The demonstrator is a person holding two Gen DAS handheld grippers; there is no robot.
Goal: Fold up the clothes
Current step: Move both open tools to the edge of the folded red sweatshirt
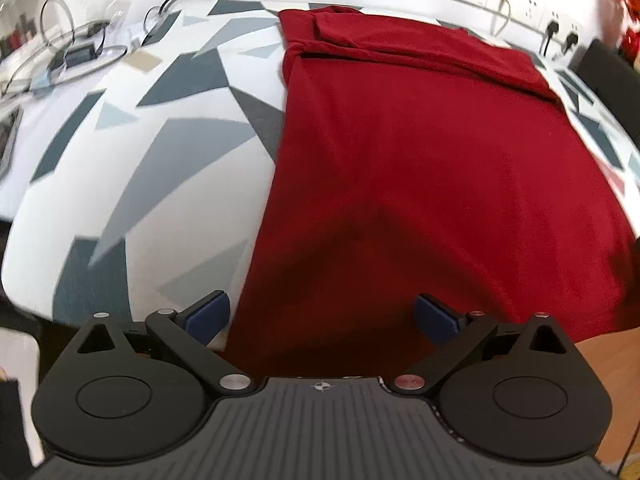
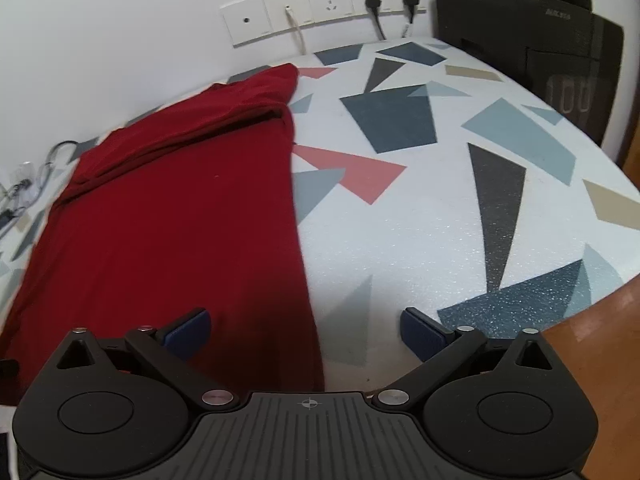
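Note:
A dark red garment lies flat in a long strip on the patterned tablecloth, with a folded band across its far end. My left gripper hangs open over the garment's near left corner, its left pad over the cloth and its right pad over the red fabric. In the right wrist view the same garment fills the left half. My right gripper stands open above the near right edge, left pad over the fabric, right pad over the tablecloth. Nothing is pinched in either.
Cables and small items lie at the table's far left. Wall sockets with plugs run along the back wall. A black device stands at the far right. The wooden table edge shows at the near right.

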